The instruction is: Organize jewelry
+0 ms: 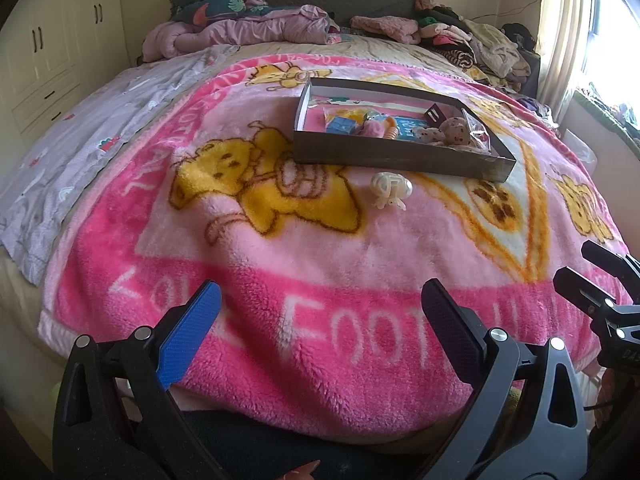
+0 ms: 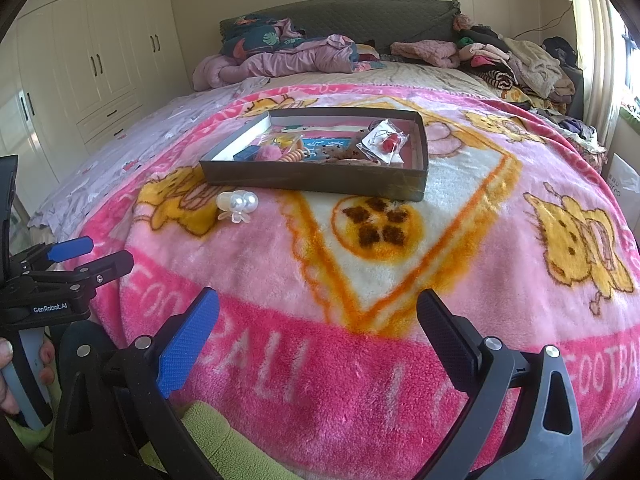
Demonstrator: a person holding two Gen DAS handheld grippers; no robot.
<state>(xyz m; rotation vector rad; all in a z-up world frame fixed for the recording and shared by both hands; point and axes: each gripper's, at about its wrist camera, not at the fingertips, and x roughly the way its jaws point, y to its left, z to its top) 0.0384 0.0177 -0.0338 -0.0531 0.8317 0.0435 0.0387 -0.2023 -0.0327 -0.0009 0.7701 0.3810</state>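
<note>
Bedroom, bed (image 2: pixel 420 76) spread with a pink fleece blanket (image 1: pixel 320 280) printed with yellow cartoon figures and white lettering

Landmark: shallow dark cardboard tray (image 2: pixel 316 180), lying flat on the blanket about mid-bed.
- Inside the tray: a jumble of small items, among them a clear packet with a red piece (image 2: pixel 386 142) toward its right end, a pink pompom (image 2: pixel 270 155), an orange beaded item (image 2: pixel 292 157) and blue cards; finer detail cannot be made out.
- Just in front of the tray, off its left front corner and apart from it: a white pearl hair claw (image 2: pixel 237 205) (image 1: pixel 391 189), resting alone on the blanket.
- Behind the tray, at the headboard: crumpled lilac bedding (image 1: pixel 240 32) and a heap of clothes (image 2: pixel 520 60) toward the window side.
- Left of the tray, beyond the bed: cream wardrobe doors (image 2: pixel 100 60).

Left gripper (image 1: pixel 320 332): jaws spread wide, holding nothing, hovering over the near edge of the blanket, well short of the tray.
Right gripper (image 2: pixel 316 332): jaws likewise wide apart and holding nothing, same near edge, beside the left one
</note>
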